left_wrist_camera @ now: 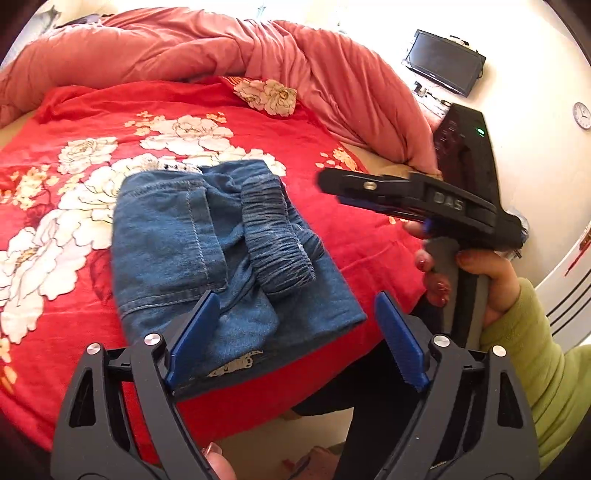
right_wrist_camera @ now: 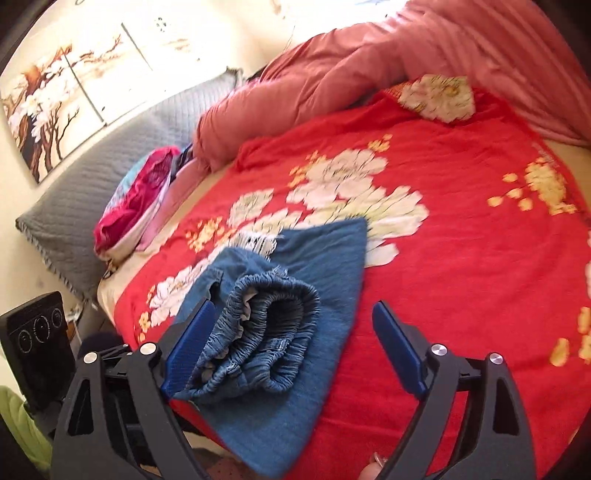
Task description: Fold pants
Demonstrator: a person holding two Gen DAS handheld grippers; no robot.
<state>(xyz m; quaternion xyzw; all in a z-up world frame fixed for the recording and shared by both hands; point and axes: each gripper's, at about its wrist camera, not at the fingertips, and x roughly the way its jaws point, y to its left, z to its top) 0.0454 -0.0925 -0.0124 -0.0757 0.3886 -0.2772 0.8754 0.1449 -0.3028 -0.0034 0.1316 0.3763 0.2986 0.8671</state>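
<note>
Folded jeans (left_wrist_camera: 221,258) on bedspread (left_wrist_camera: 74,122), left tool (left_wrist_camera: 295,332) and right tool (right_wrist_camera: 295,339) angled down, agape

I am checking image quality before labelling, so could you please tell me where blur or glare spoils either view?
Left wrist view: the right tool is motion-blurred, the jeans sharp. Right wrist view: the wall is blown out, the quilt smeared.

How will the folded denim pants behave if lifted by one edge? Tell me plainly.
The folded denim pants would likely flop and unfold, since the layers sit loosely stacked. The gathered elastic waistband lies bunched on top and would probably slide off. On the red floral blanket, a push would likely drag and wrinkle rather than glide.
</note>
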